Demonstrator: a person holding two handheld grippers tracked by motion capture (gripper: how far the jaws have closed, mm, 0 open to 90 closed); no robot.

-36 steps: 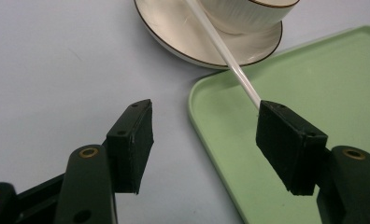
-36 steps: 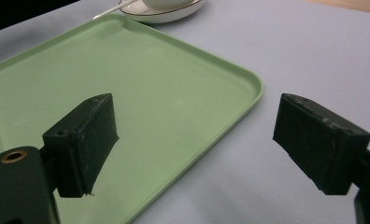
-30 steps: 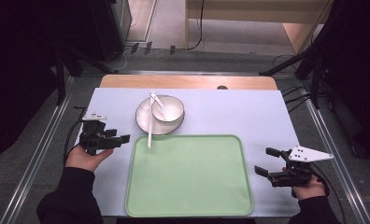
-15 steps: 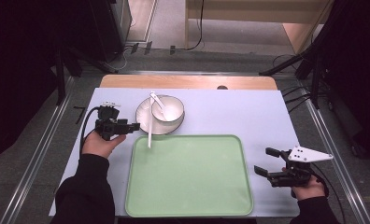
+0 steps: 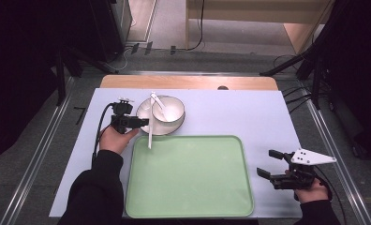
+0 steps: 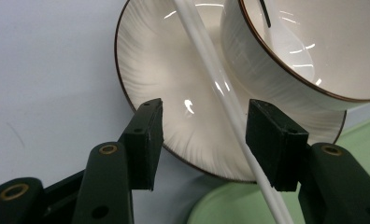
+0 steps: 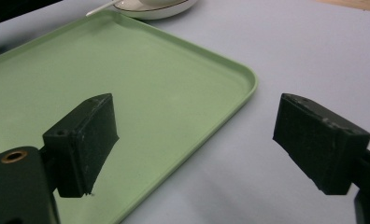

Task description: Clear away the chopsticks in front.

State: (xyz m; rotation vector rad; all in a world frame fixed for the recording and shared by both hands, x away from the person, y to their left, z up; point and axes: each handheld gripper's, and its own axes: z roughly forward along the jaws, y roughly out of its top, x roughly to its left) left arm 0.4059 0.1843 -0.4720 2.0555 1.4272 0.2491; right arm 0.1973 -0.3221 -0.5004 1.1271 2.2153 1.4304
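So the green tray [image 5: 189,176] is taken as the landmark here, lying on the pale blue table [image 5: 249,112]. Just past the tray's far left corner a white plate [image 5: 144,112] is set, with a white bowl [image 5: 168,112] parked on it, and a spoon [image 5: 158,104] is seen leaning inside the bowl. A long white stick [image 5: 150,126] is laid across the plate's near-left part, its lower end reaching over the tray's far edge and resting just on it. The left gripper [image 5: 143,122] is held right at that plate, just off the tray's far left corner, pointed toward the bowl. In the left gripper view the jaws are seen standing about half open and have just been closing in, with the plate's rim [image 6: 174,116] and the stick [image 6: 230,107] caught between them; the stick is seen running right beside the right-hand pad [image 6: 274,144], maybe touching it, but the other pad is clearly apart from it, so nothing is actually pinched yet. The bowl [image 6: 304,56] is seen just beyond the jaws, off to the upper right. The right gripper [image 5: 270,164] is held low over the bare table just off the tray's near right corner, well apart from the plate. Its jaws are spread wide, and in the right gripper view only the tray's corner [image 7: 239,79] and table are framed between them, so nothing is held there.
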